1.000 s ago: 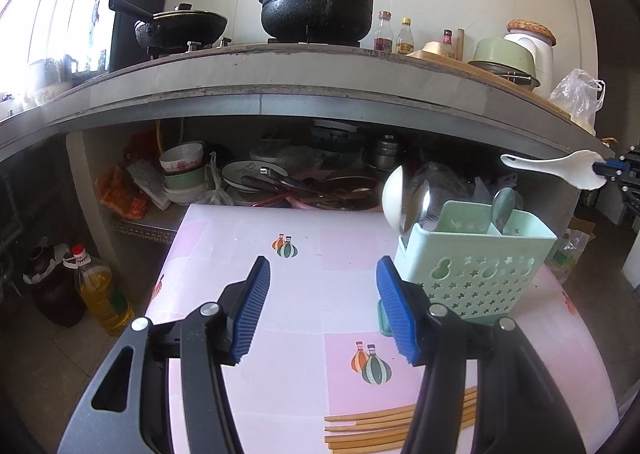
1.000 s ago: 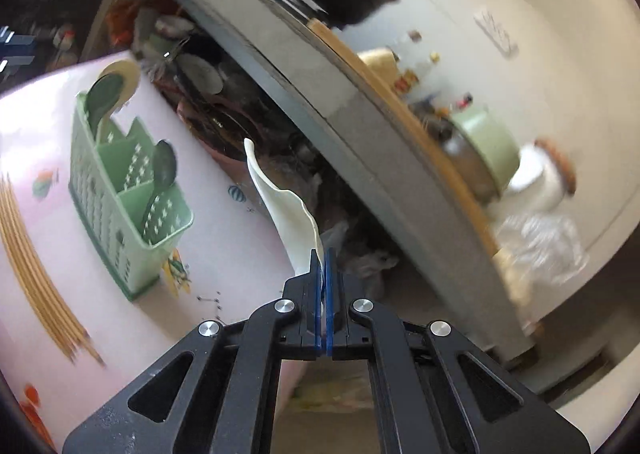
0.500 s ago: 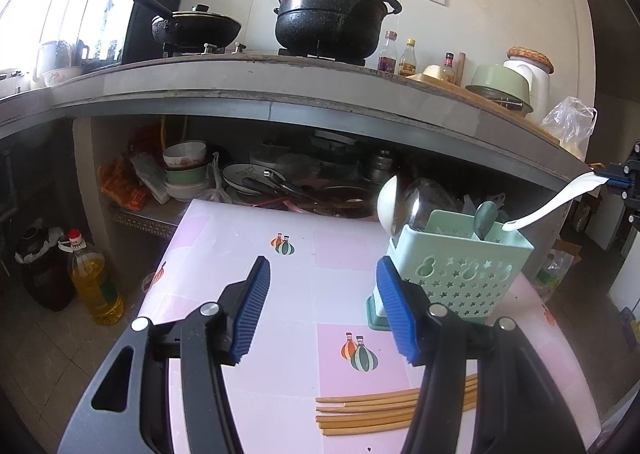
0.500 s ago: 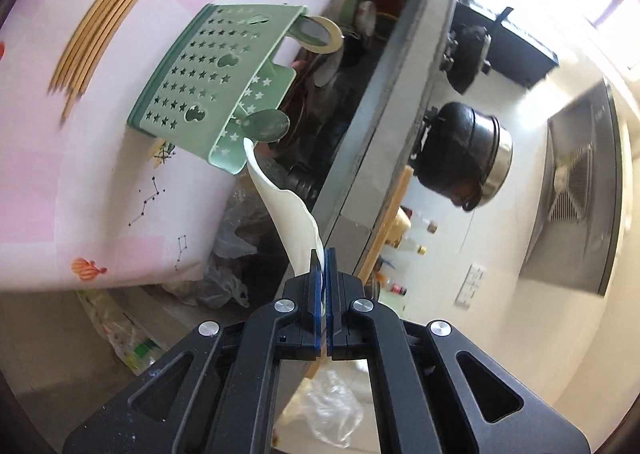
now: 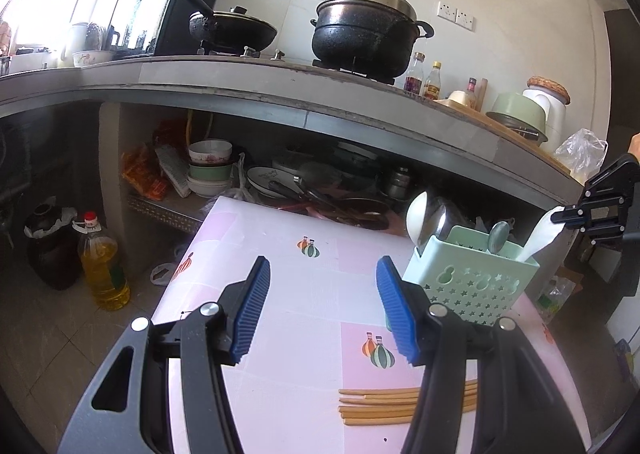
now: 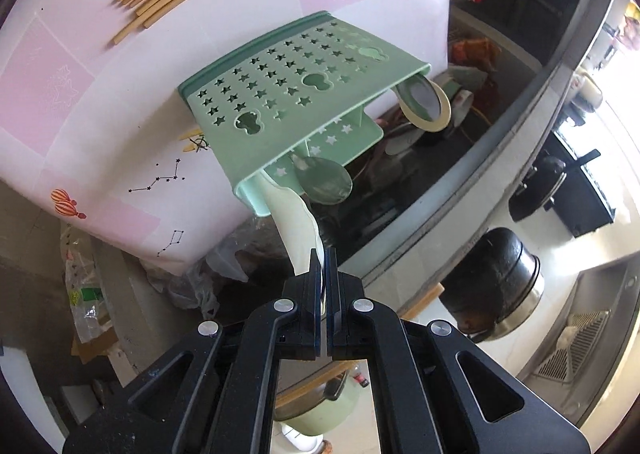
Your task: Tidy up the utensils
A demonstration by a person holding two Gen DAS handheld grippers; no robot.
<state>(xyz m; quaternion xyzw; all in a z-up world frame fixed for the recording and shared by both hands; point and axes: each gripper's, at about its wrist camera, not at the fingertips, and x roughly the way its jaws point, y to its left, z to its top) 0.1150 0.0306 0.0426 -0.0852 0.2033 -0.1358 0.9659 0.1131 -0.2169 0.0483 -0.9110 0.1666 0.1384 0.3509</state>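
A mint green utensil holder (image 5: pixel 472 278) with star cut-outs stands on the pink table (image 5: pixel 304 294), with spoons upright in it. My right gripper (image 6: pixel 324 262) is shut on a white spoon (image 6: pixel 296 222) whose far end reaches into the holder's (image 6: pixel 280 106) near end compartment. From the left wrist view that white spoon (image 5: pixel 540 232) slants into the holder's right end, held by the right gripper (image 5: pixel 560 216). My left gripper (image 5: pixel 320 310) hovers open over the table, left of the holder, with nothing between its blue pads. Several wooden chopsticks (image 5: pixel 384 402) lie on the table near it.
Behind the table runs a grey counter (image 5: pixel 280 94) with a black pot (image 5: pixel 364 34), a wok (image 5: pixel 236 30) and bottles. The shelf below holds bowls (image 5: pixel 208 170) and plates. An oil bottle (image 5: pixel 102 266) stands on the floor at left.
The right gripper rolled over and came down, bringing the white spoon from above the holder into its end compartment. The left gripper drifted sideways, still open.
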